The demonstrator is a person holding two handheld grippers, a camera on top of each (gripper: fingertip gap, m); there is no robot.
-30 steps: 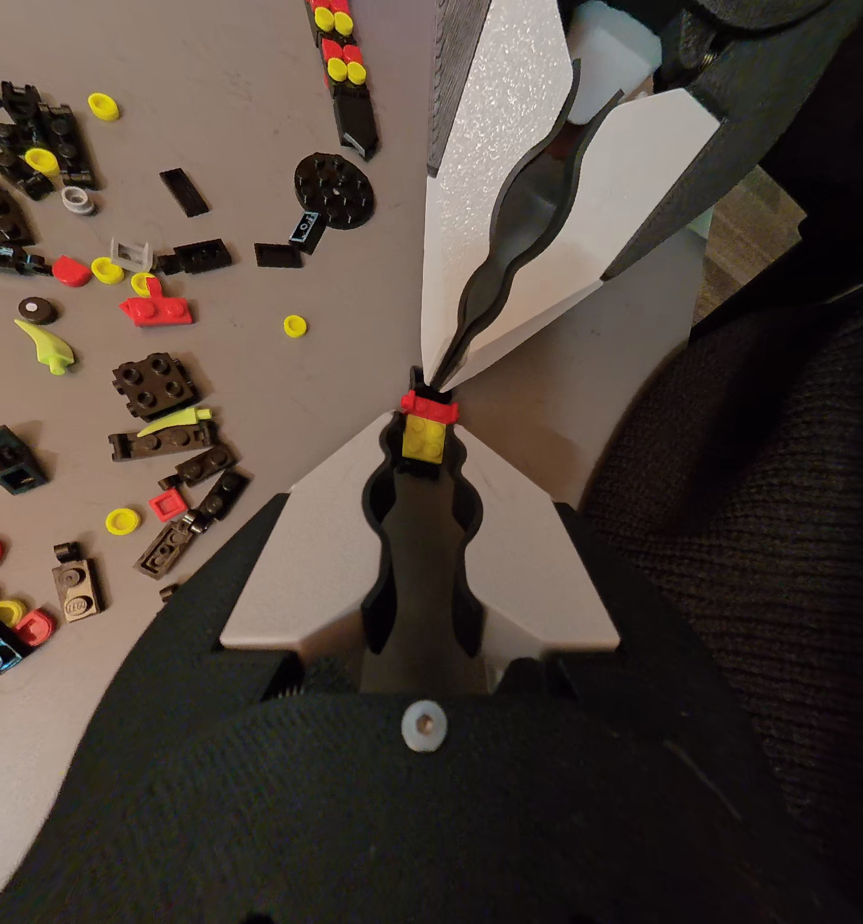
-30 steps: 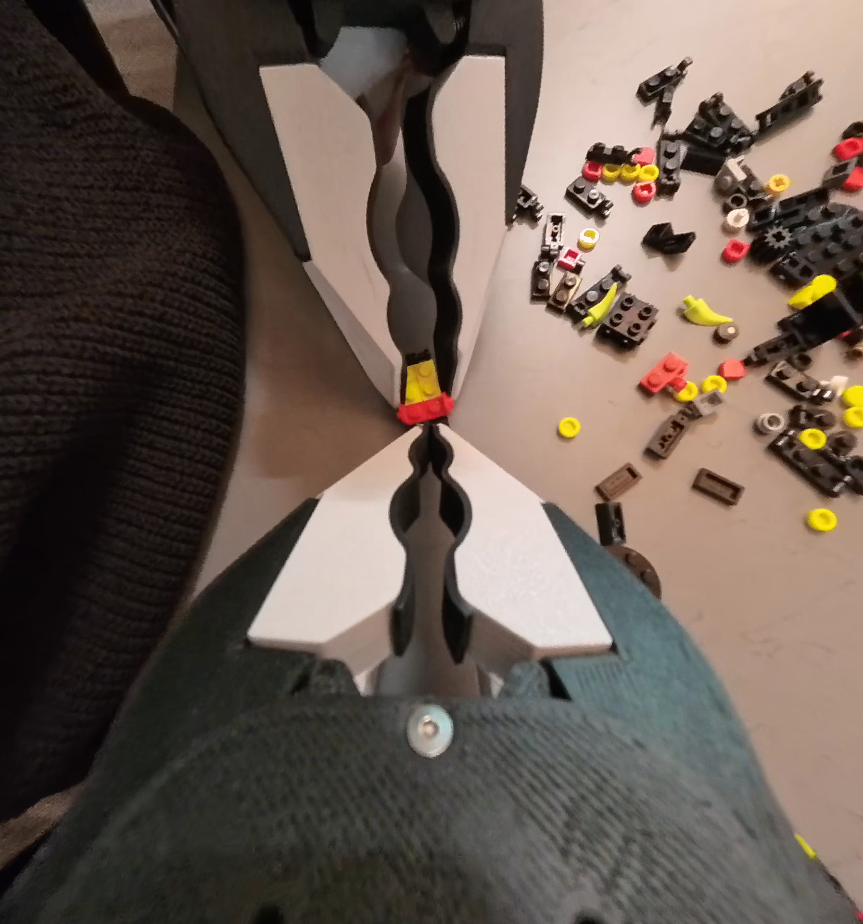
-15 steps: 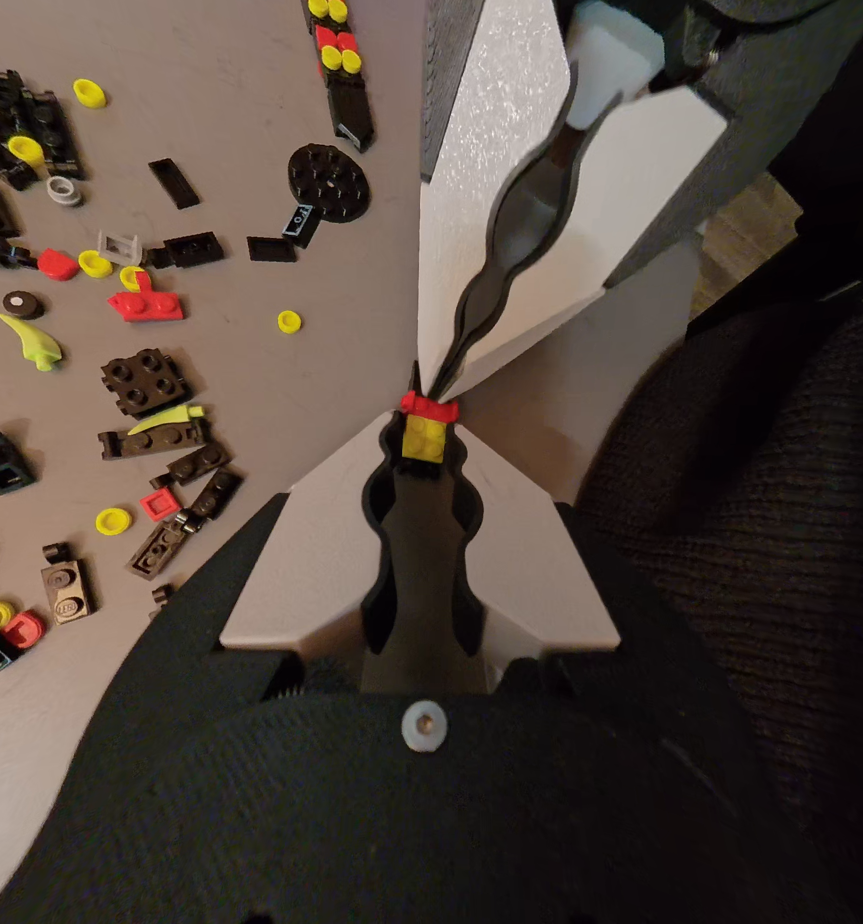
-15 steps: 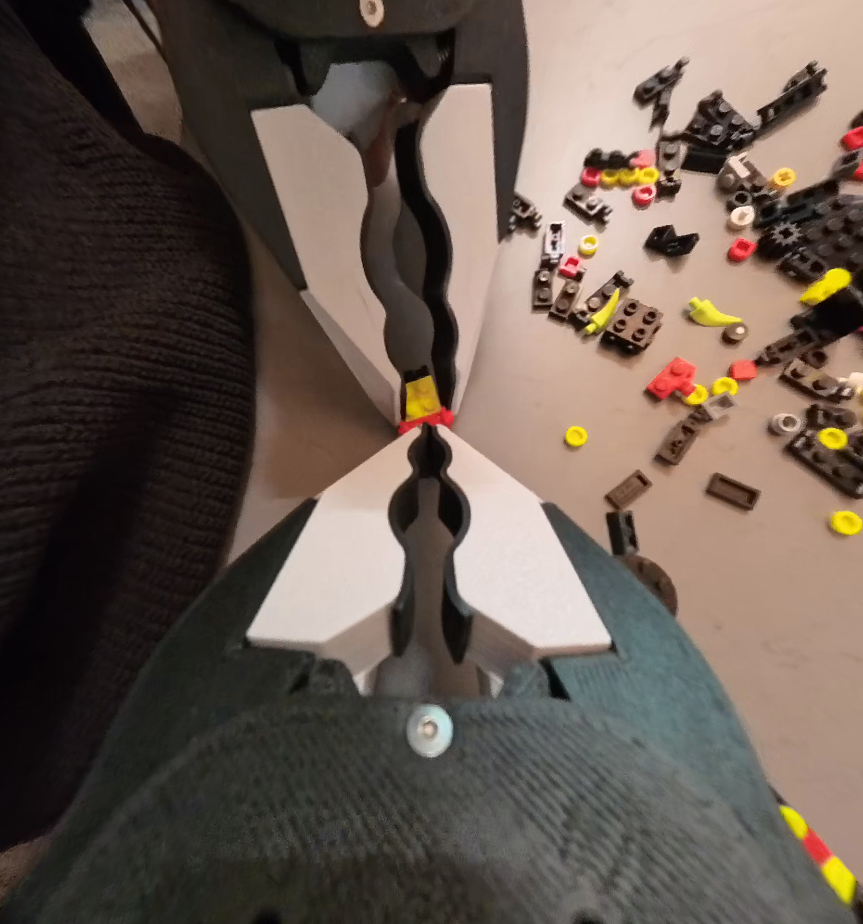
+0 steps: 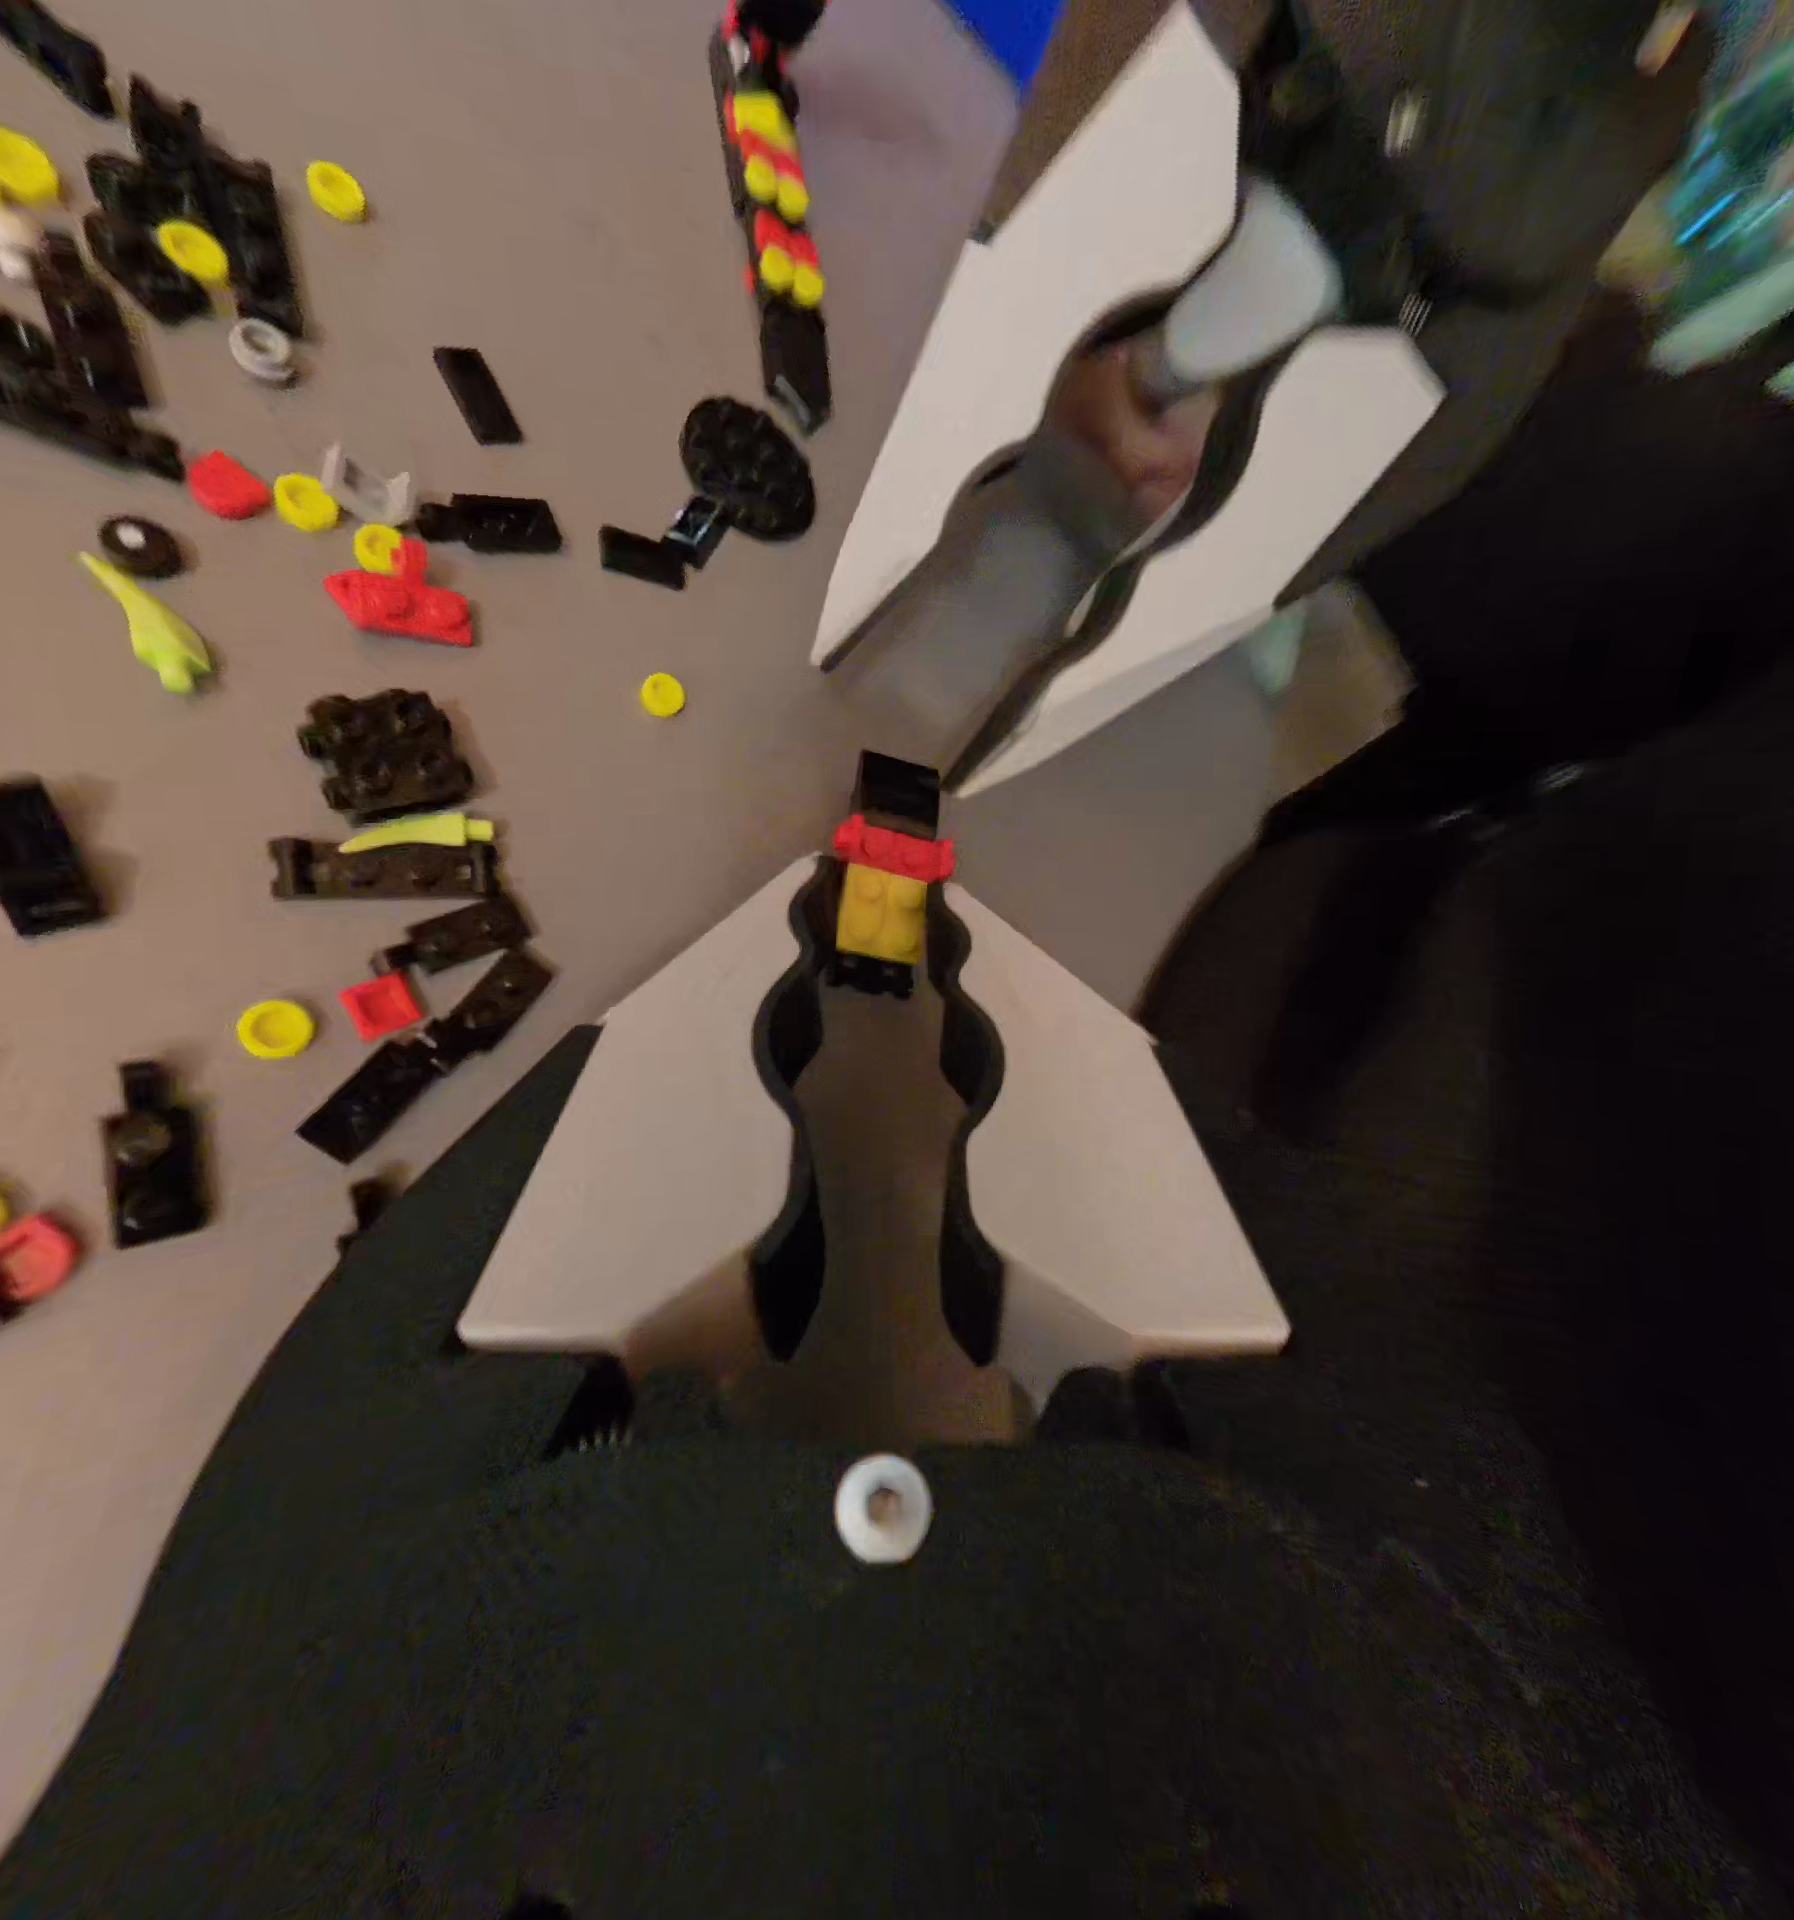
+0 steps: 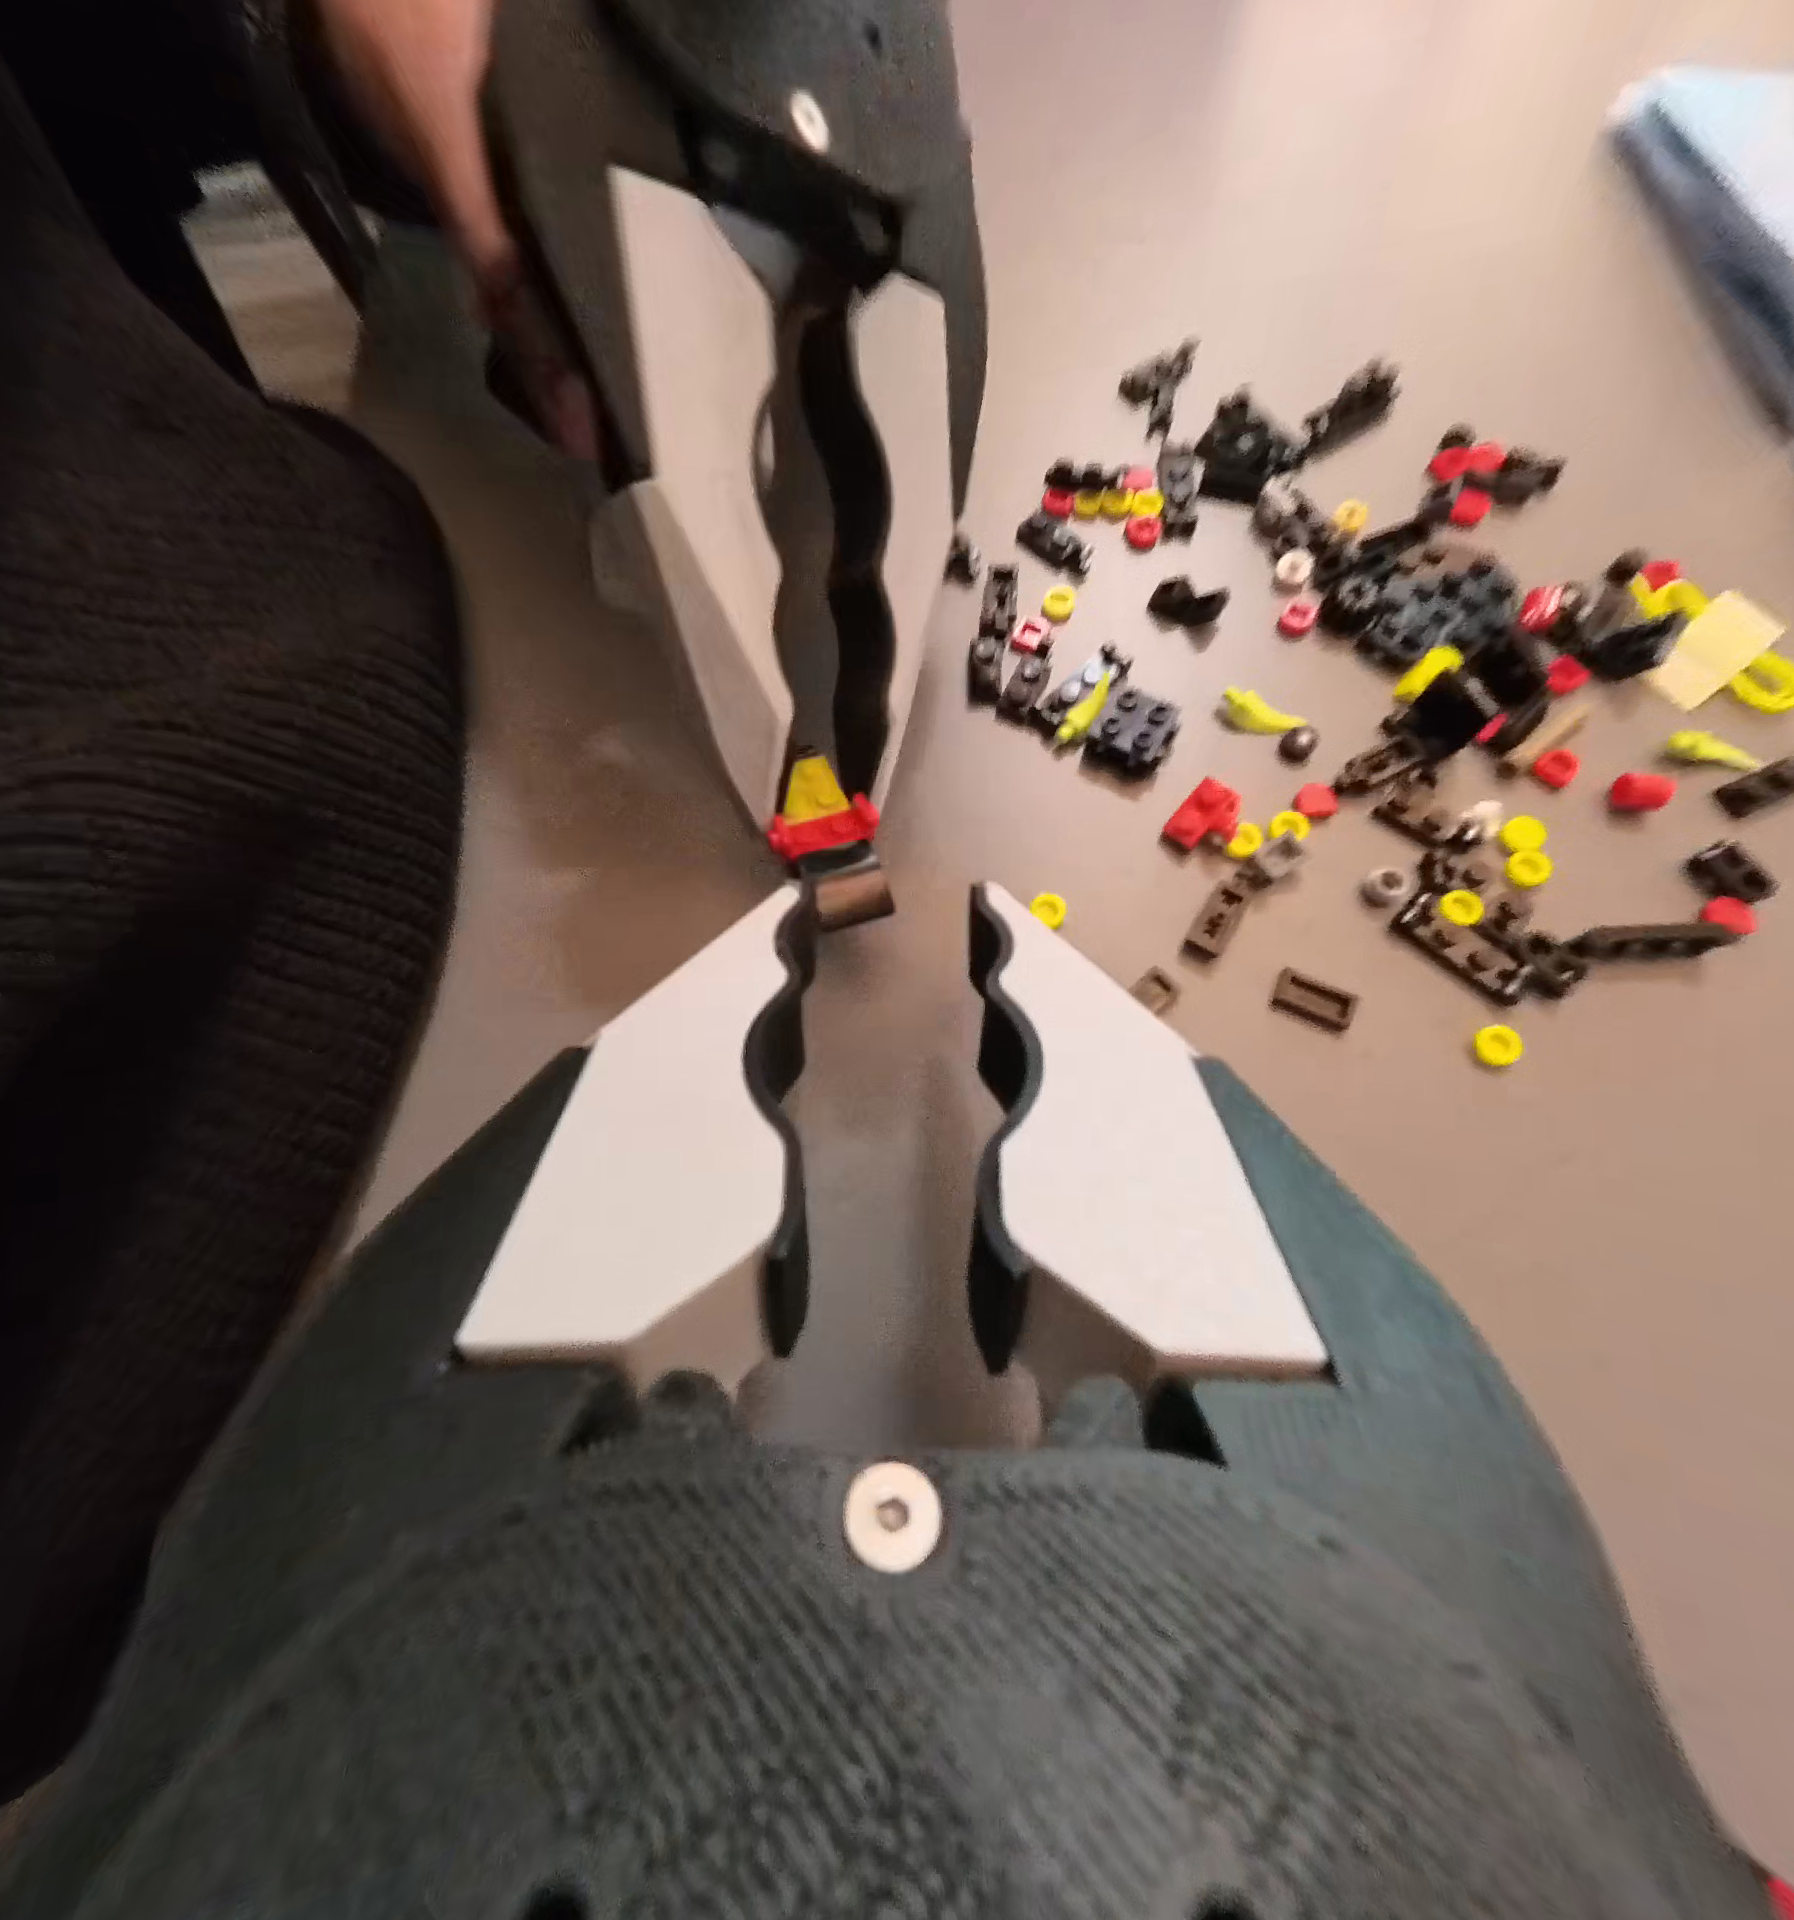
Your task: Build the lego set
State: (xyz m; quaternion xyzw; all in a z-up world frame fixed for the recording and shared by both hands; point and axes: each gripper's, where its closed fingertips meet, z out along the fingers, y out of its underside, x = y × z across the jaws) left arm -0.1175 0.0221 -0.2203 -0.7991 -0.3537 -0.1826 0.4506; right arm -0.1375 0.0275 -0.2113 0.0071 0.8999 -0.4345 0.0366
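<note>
Left gripper [image 5: 877, 904] pinches one small lego assembly [image 5: 885, 883] of yellow, red and black parts, while the right gripper [image 6: 885, 914] gapes empty just beside it; only its view shows a pale cloth [image 6: 1755, 229] beyond the loose bricks [image 6: 1392, 707].

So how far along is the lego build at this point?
Early. Done: a long black strip with red and yellow studs lies finished-looking on the table. In hand: the left gripper clamps a small yellow, red and black stack; the right gripper is open beside it. Left: most loose pieces lie scattered, unassembled.
</note>
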